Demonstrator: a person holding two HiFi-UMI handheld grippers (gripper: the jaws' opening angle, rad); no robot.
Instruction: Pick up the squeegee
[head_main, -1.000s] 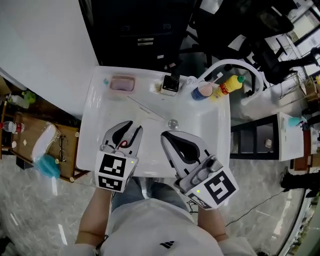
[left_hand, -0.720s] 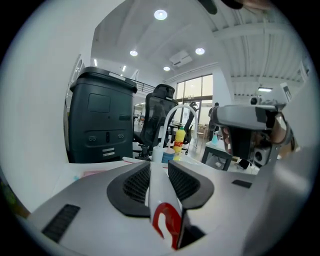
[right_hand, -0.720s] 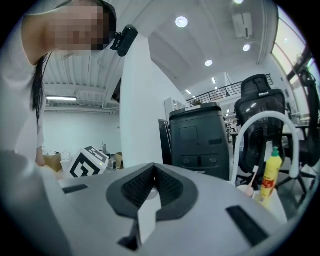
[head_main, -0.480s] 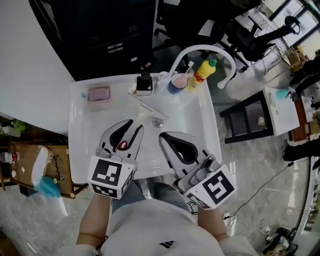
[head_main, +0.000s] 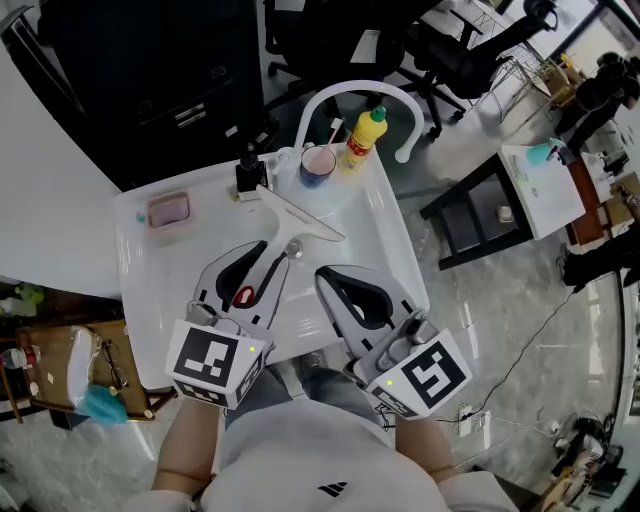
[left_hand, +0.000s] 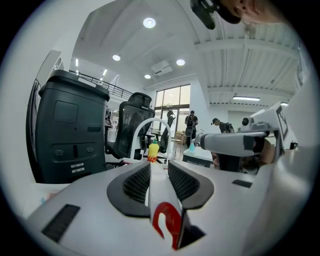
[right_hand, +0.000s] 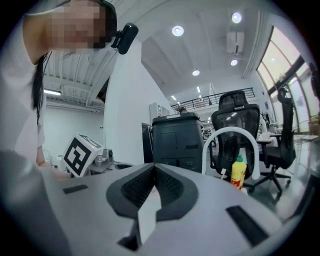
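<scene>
The squeegee has a long pale blade and a thin handle with a red mark. Its blade hangs across the white sink, above the drain. My left gripper is shut on the handle, and the blade sticks out beyond its tips. In the left gripper view the handle runs straight between the two dark pads of the left gripper. My right gripper hovers beside it over the basin's near right part, shut with nothing in it. The right gripper view shows the right gripper with its pads meeting.
Along the sink's back rim stand a pink soap dish, a black dispenser, a cup and a yellow bottle. A white arched tube rises behind them. A black cabinet stands at the back and a white side table at right.
The squeegee's blade has come up off the basin floor with my left gripper and shows larger. Both grippers rose slightly, and the sink has slid left in the head view.
</scene>
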